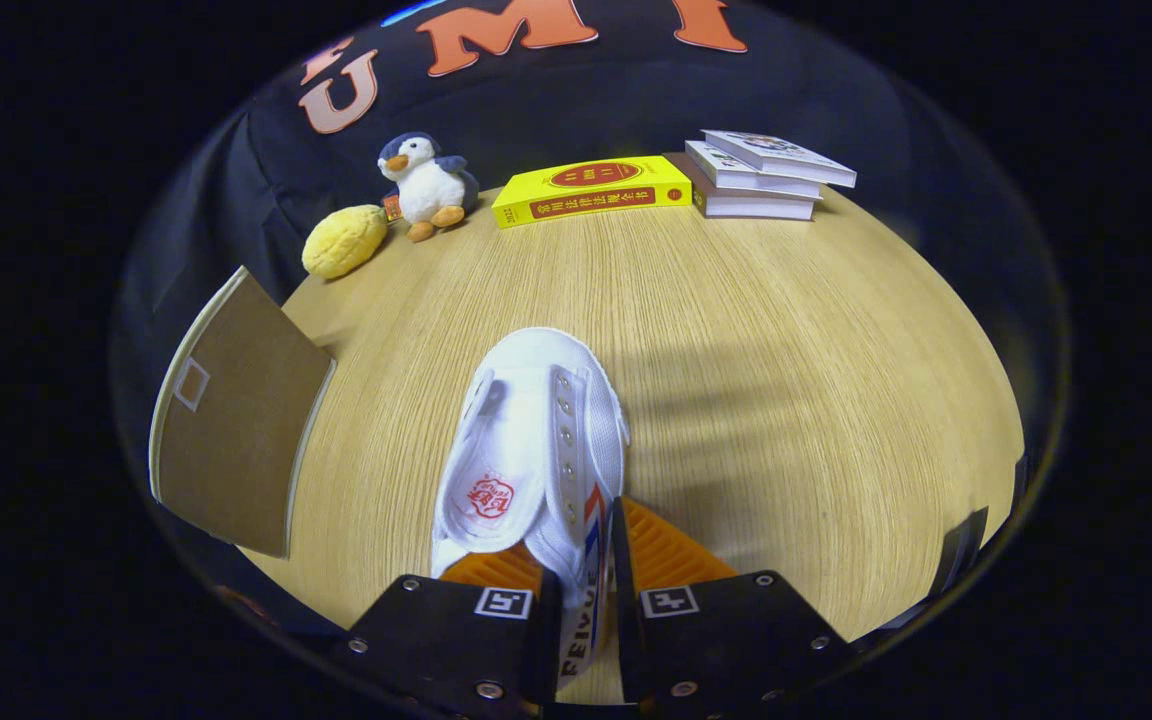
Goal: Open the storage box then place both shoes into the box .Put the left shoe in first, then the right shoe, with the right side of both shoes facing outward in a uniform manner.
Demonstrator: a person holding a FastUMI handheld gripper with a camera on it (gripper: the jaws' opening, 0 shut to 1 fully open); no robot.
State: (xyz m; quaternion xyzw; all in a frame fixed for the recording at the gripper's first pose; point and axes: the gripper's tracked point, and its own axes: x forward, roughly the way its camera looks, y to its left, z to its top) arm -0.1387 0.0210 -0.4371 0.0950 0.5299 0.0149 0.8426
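A white canvas shoe [534, 440] with a red stamp on its insole and red and blue stripes on its side points away from me over the wooden table [786, 330]. My gripper [586, 560] is shut on the shoe's right side wall near the heel: one finger sits inside the shoe, the other presses on the outside. To the left of the shoe stands a brown cardboard flap [236, 420] with a pale edge, seemingly the opened lid of the storage box; the box's body is hidden.
At the table's far side lie a yellow plush fruit [344, 241], a plush penguin [426, 185], a yellow book [591, 190] and a stack of white books [761, 175]. Bare wood lies to the right of the shoe.
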